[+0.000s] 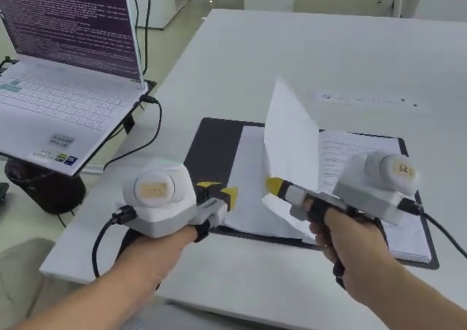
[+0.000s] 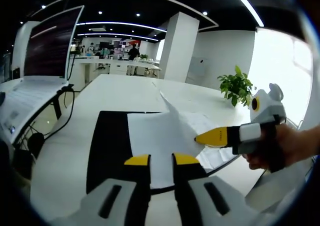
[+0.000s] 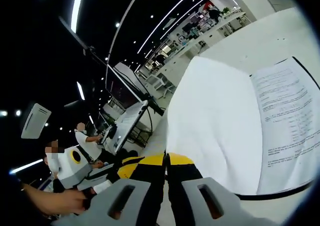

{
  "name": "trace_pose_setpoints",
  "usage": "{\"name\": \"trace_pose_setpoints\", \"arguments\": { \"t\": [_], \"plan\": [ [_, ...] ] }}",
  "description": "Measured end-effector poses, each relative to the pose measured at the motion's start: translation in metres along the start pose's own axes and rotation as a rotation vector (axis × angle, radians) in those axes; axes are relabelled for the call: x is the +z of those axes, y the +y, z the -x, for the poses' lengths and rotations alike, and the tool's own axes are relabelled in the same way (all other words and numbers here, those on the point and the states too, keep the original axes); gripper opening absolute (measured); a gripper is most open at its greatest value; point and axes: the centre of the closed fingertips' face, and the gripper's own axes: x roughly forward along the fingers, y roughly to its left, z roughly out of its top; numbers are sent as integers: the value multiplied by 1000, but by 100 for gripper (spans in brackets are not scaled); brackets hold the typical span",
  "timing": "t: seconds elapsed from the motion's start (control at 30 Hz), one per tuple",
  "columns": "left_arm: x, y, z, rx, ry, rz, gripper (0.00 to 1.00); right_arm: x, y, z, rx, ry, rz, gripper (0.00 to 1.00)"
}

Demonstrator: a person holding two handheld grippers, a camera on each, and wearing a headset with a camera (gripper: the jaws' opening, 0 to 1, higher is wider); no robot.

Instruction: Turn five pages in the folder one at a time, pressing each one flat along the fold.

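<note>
A black folder (image 1: pixel 211 144) lies open on the white table. One white page (image 1: pixel 290 136) stands lifted above it, tilted toward the left. My right gripper (image 1: pixel 276 187) is shut on that page's lower edge; in its own view the jaws (image 3: pixel 166 162) pinch the sheet (image 3: pixel 215 116), with the printed right-hand page (image 3: pixel 287 111) flat behind. My left gripper (image 1: pixel 219 193) hovers over the folder's near left edge, slightly open and holding nothing. In the left gripper view its tips (image 2: pixel 161 160) sit over the flat left sheet (image 2: pixel 155 136), and the right gripper (image 2: pixel 210 136) holds the page to the right.
An open laptop (image 1: pixel 66 74) stands at the left on a separate low stand, with black cables (image 1: pixel 146 136) running down between it and the table. The table's near edge (image 1: pixel 241 286) is just below the folder. A potted plant (image 2: pixel 236 88) stands in the distance.
</note>
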Motion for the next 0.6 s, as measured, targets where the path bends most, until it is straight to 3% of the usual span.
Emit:
{"name": "trace_pose_setpoints", "arguments": {
  "t": [0.3,0.6],
  "plan": [
    [-7,25,15,40,8,19,15,-40,-20,-38,-58,126,48,0],
    [-15,38,21,65,25,38,15,-68,-32,-64,-88,205,78,0]
  ]
}}
